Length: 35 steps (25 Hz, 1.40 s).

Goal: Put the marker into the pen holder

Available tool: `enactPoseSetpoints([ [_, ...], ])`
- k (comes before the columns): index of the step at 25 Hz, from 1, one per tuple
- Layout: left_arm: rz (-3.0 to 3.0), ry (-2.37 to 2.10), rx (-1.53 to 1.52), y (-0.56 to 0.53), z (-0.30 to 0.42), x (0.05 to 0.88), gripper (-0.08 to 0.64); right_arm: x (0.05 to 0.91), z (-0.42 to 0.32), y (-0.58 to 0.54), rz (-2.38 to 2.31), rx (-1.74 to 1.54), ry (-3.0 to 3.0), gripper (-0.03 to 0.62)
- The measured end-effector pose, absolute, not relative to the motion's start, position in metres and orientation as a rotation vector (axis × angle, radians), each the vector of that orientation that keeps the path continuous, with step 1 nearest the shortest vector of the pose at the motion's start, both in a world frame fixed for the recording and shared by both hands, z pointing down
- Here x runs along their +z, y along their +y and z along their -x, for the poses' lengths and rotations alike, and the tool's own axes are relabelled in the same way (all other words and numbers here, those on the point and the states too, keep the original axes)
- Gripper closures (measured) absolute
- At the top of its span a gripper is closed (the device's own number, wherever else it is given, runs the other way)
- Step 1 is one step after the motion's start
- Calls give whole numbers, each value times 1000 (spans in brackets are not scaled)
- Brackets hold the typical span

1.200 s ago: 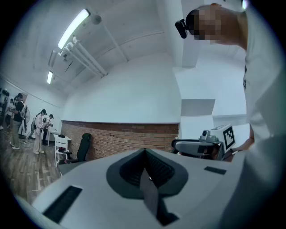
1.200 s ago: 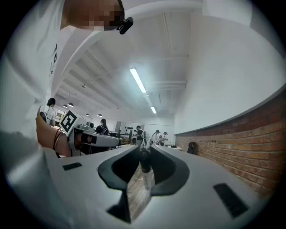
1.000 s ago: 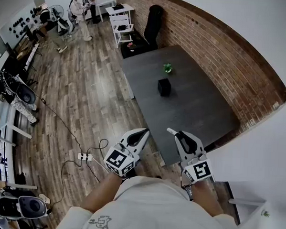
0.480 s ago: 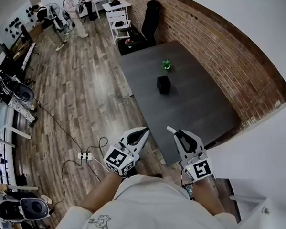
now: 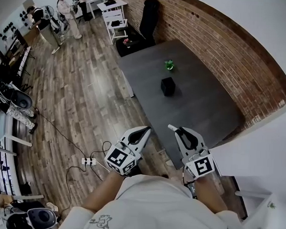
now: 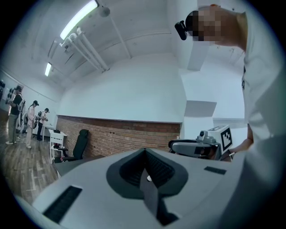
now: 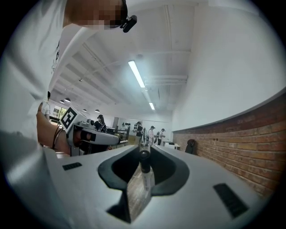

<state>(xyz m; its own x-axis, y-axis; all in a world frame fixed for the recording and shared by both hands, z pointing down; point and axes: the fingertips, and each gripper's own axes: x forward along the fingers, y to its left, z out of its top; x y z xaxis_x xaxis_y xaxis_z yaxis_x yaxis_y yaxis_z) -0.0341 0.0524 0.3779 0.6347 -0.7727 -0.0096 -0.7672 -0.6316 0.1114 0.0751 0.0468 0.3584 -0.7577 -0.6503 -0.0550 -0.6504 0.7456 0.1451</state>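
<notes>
The black pen holder (image 5: 168,86) stands upright near the middle of the dark grey table (image 5: 200,110), well ahead of both grippers. My right gripper (image 5: 176,129) hovers over the table's near corner, close to my body. It is shut on the marker (image 7: 144,169), a white-barrelled pen with a black cap that stands up between the jaws. My left gripper (image 5: 146,130) is level with it over the wooden floor just left of the table, and its jaws meet with nothing between them (image 6: 145,154).
A small green object (image 5: 169,65) sits on the table beyond the holder. A brick wall (image 5: 232,59) runs along the table's right side. A black office chair (image 5: 149,14) and a white desk (image 5: 114,17) stand at the far end. Cables and a power strip (image 5: 88,160) lie on the floor; people stand far off.
The head view has drifted slightly, so the table and floor sit a little differently in frame. Both grippers keep the same pose and the marker stays held.
</notes>
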Motion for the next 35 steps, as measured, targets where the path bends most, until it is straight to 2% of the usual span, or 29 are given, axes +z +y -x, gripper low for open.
enactPoseSetpoints([
  [10, -2815, -1194, -69, 9, 118, 374, 548, 360, 15, 3, 1190, 243, 2917, 512],
  [17, -2801, -1146, -66, -6, 152, 385, 548, 366, 46, -8, 1243, 212, 2922, 512],
  [35, -2778, -1100, -18, -94, 79, 400, 548, 381, -20, -98, 1241, 143, 2928, 512],
])
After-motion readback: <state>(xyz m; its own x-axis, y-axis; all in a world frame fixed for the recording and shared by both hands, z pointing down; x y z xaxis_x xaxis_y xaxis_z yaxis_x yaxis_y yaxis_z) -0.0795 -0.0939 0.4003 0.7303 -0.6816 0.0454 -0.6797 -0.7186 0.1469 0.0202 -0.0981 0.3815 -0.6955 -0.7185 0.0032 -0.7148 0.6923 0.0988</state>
